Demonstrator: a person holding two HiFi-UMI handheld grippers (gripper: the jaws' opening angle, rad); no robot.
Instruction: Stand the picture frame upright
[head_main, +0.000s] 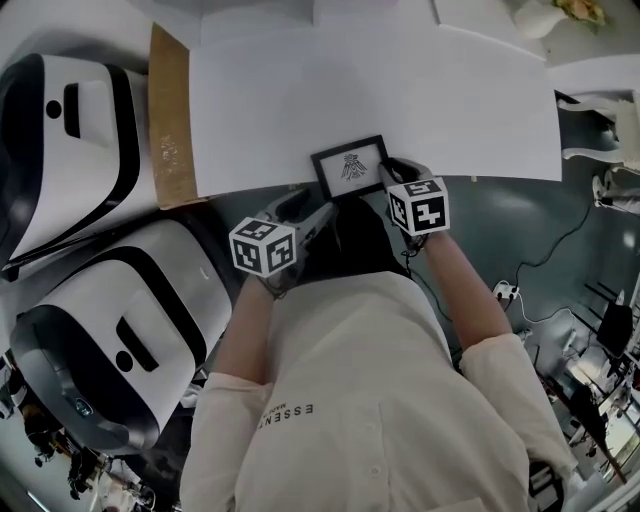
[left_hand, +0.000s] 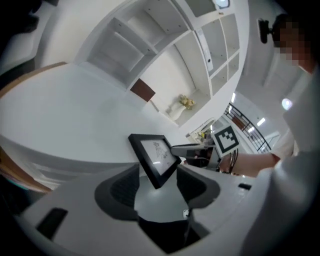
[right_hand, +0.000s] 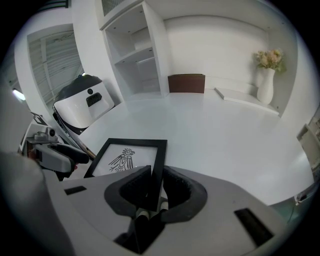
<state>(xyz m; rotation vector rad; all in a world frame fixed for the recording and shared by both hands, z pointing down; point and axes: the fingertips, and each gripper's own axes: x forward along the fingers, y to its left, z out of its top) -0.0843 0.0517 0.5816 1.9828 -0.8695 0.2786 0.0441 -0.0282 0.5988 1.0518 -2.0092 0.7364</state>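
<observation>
Right tool (right_hand: 151, 186) is clamped on the side edge of the picture frame (right_hand: 125, 159), which is tilted at the near edge of the white tabletop (right_hand: 225, 135). Left tool (left_hand: 157, 176) stands open around one frame corner. Frame judged light, rigid and fragile; grip the moulding only.

Legible lettering, one item: "ESSENT" in small dark capitals on the chest of the person's pale shirt (head_main: 290, 413), upside down in the head view; the letters after it cannot be made out. Signs: black-and-white square markers on the cube faces of the left gripper (head_main: 312, 208) and right gripper (head_main: 390, 170), coded patterns only. The picture frame (head_main: 350, 165) carries a bird drawing
</observation>
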